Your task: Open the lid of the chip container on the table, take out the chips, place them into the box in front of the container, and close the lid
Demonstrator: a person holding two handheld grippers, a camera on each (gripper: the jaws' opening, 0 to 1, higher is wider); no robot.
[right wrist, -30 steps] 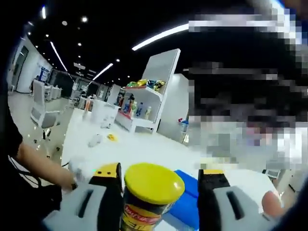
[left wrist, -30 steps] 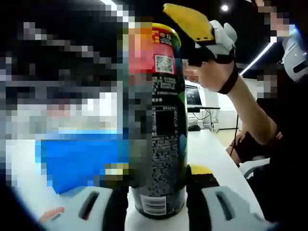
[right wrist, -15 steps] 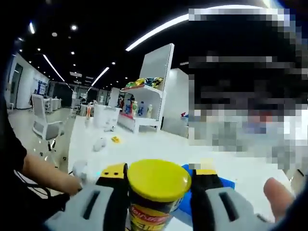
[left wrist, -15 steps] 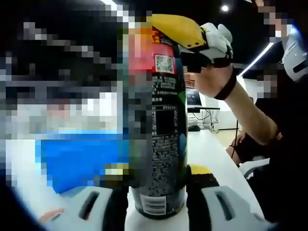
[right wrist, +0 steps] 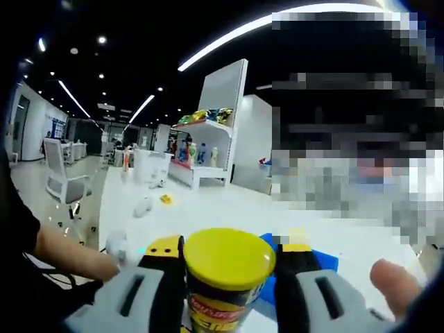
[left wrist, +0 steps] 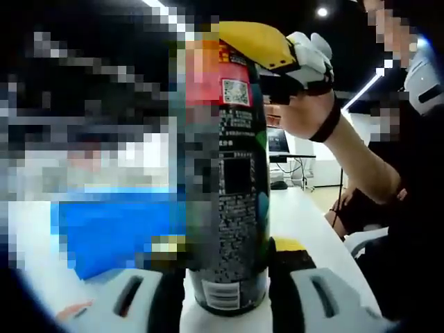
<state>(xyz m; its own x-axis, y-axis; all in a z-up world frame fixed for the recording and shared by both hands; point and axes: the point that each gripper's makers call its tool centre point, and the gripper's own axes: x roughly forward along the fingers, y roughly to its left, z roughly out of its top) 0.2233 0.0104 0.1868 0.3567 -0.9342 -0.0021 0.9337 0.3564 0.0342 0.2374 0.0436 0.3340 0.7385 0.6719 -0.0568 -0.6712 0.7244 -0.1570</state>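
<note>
The left tongs (left wrist: 225, 277) are clamped on the lower body of the chip container (left wrist: 229, 180), one jaw pressed to each side near its base, which reads as a bracing hold: it keeps the tall can upright and steady on the white desk (left wrist: 305, 215) while the top is worked. The right tongs (right wrist: 229, 267) are closed on the yellow lid (right wrist: 229, 258), jaws tight against its rim on both sides, the grip one would want for prising it off; in the left gripper view they show at the can's top, gripping that lid. The lid looks seated on the can, so opening appears not yet done. The blue box (left wrist: 111, 229) lies on the desk just beyond the container, toward the desk's far side, placed ready to receive the chips. Against a second ago, the right tongs have gone from spread either side of the lid to shut on it, while the left hold is unchanged.
</note>
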